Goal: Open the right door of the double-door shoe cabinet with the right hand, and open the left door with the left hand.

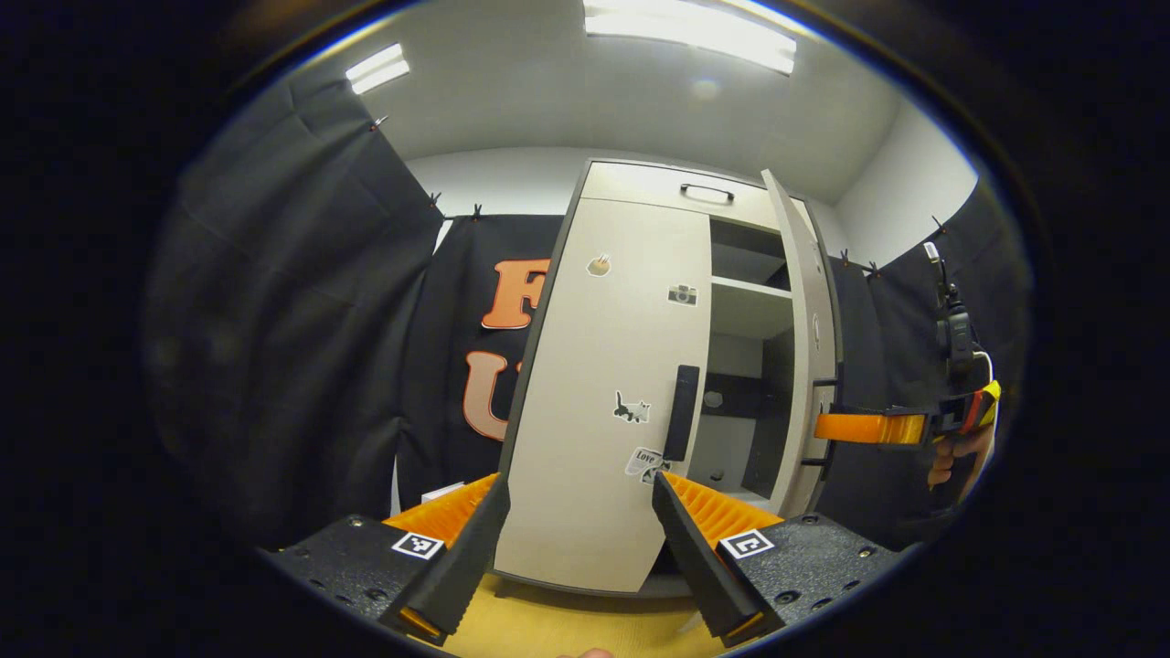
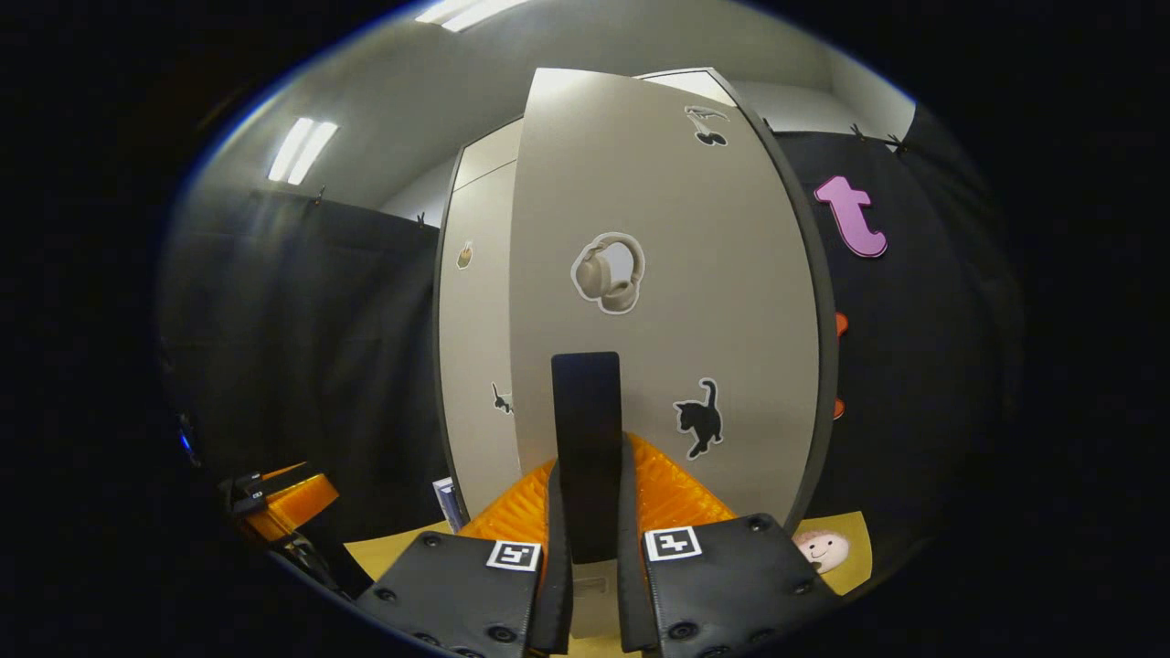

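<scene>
Shoe cabinet (image 1: 640, 187) stands against the booth wall. Right door (image 2: 667, 302) swung partly open, shelves (image 1: 749, 292) exposed; left door (image 1: 603, 393) closed. Right gripper (image 2: 590, 512) clamps both fingers on the right door's dark handle (image 2: 586, 429). Left gripper (image 1: 576, 539) spread wide, facing the left door handle (image 1: 681, 411), not touching.

Shoe cabinet (image 1: 585, 384) is showing off-white door panels with dark grey edging; interior shelves at centre right of the left gripper view are looking white against dark recesses. Left door handle (image 1: 682, 413) and right door handle (image 2: 586, 448) are reading black. Cat sticker (image 2: 699, 418) at lower centre of the right gripper view is showing black with white outline. Floor (image 1: 558, 626) along the bottom is appearing mustard yellow. Ceiling lights (image 1: 686, 27) are glowing white.
</scene>
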Demonstrator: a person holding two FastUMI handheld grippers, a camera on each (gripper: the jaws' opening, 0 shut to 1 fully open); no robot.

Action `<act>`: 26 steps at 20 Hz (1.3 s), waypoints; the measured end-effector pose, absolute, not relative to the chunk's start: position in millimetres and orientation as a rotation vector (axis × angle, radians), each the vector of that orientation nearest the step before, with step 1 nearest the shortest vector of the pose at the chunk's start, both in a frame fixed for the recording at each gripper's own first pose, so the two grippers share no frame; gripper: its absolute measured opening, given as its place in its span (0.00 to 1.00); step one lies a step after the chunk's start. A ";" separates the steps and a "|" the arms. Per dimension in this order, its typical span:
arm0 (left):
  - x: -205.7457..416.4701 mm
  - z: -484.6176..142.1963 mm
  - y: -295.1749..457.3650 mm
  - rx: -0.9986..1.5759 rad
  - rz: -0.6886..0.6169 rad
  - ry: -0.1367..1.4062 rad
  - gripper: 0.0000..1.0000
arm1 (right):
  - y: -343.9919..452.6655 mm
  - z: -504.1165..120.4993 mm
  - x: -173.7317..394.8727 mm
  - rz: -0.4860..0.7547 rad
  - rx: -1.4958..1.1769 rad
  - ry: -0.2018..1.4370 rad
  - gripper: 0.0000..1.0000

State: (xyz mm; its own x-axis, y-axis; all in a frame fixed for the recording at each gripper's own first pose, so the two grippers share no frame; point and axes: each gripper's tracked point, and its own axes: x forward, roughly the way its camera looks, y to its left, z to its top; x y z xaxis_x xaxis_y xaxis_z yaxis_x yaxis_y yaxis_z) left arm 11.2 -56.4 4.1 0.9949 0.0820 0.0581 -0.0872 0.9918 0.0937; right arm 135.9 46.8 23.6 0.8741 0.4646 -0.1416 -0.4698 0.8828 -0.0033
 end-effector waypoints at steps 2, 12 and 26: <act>13.8 2.3 -68.3 0.095 0.077 -0.056 0.95 | 29.9 26.5 125.0 0.509 -0.036 0.141 0.29; 21.7 -18.0 -114.1 0.080 0.045 -0.038 0.92 | -0.9 37.3 109.2 0.538 -0.012 0.146 0.28; 29.7 -32.4 -145.2 0.051 0.003 -0.020 0.95 | -38.2 46.8 112.0 0.399 -0.045 0.117 0.14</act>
State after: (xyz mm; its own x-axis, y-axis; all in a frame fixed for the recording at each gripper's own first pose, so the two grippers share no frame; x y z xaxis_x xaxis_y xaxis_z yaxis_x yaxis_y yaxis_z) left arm 29.7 -145.2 -32.4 0.9998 0.0030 0.0199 -0.0040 0.9987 0.0508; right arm 112.0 -38.2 46.8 0.9146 0.3852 -0.1227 -0.3904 0.9204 -0.0205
